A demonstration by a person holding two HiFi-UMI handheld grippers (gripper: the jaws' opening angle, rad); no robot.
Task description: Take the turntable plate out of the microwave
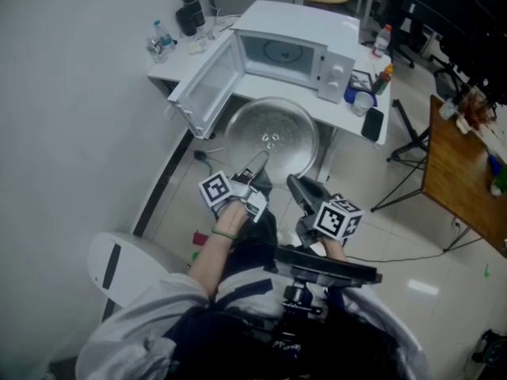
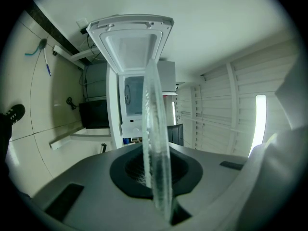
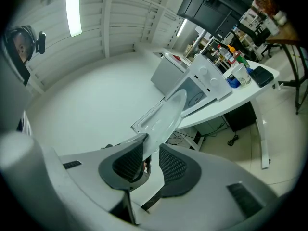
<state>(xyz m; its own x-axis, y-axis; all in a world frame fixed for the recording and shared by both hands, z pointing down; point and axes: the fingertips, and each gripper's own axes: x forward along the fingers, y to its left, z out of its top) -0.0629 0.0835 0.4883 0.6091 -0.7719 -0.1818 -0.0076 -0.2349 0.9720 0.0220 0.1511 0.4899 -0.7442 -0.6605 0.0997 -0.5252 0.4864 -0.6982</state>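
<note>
My left fingers [image 2: 129,173] are pinched tight on the rim of the round clear glass turntable plate [image 1: 272,133], so the left gripper [image 1: 260,161] carries it alone, and I see the disc edge-on running straight out from the pads. My right fingers [image 3: 175,170] stand fairly wide. The plate's near rim reaches into the gap btwn them, close by one pad, but neither pad presses on it as far as I can see, so the right gripper [image 1: 295,182] holds nothing yet. The plate is already out of the oven. It hangs in the air just off the front edge of the white table [image 1: 170,71], below the white microwave [image 1: 297,46] that sits on that table, and beside its open door [image 1: 207,85], which swings out past the front edge. My read on handling: glass, so stiff, prob. heavy for one rim pinch, slick under the pads, and it'll chip or shatter if dropped. Held at one edge it will want to lever down. Best second hold is the near rim, apart from the left grip, w/ pads flat over the lip, not the centre.
</note>
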